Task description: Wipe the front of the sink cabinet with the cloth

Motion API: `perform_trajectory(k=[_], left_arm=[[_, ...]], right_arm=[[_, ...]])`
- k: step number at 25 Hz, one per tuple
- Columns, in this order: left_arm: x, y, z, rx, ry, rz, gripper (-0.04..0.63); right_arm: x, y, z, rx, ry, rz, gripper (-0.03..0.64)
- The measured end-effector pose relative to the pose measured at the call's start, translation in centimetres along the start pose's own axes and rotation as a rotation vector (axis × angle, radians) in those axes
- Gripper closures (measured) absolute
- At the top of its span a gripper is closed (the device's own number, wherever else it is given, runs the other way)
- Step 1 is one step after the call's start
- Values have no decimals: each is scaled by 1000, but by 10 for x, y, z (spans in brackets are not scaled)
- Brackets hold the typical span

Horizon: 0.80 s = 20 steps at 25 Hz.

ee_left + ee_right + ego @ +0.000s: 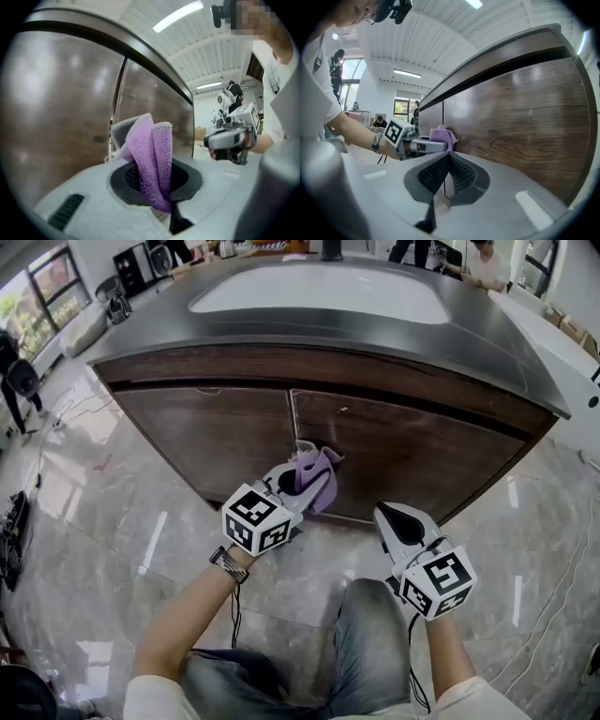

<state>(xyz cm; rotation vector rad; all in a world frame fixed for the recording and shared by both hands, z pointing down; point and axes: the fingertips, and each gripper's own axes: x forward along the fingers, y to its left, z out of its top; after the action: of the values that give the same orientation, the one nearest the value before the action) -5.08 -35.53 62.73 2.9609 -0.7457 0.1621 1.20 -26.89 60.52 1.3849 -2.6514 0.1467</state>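
Left gripper [292, 482] jaws closed tight on purple cloth [317, 476], cloth bunched up and sticking out past jaws

Cloth seems to touch brown wood cabinet front [211, 432], low down, right by gap between two doors

Right gripper [391, 516] jaws pressed together, nothing between them, held low in front of right door [412, 451], apart from cloth

Dark counter [487, 343] with pale sink [319, 289] on top

Shiny stone floor [122, 540] below

Your scene is brightly, evenly lit: ceiling light strips [178, 16] glare above the sink cabinet [394, 451], and the glossy floor [94, 521] before it mirrors pale streaks. Every view bows outward; both gripper views darken at the corners, foreground soft.
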Motion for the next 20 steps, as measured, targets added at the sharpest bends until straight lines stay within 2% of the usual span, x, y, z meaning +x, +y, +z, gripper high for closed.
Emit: perform_trajectory(k=[6,11,15,20], left_arm=[[-1,-22,94,47,-89,-61,549],[9,-43,128,67,-133,-133,552],[27,-59,110,79,-116,-197,552],[40,-56,32,62,-17,-239,552]], right_arm=[[-9,-3,27,-7,-45,-8,609],[-27,-17,37,-7,-74,-42,609],[-38,-26,30,3,-71,-74,609],[-51,-31,17,-6,-49,-86,609]])
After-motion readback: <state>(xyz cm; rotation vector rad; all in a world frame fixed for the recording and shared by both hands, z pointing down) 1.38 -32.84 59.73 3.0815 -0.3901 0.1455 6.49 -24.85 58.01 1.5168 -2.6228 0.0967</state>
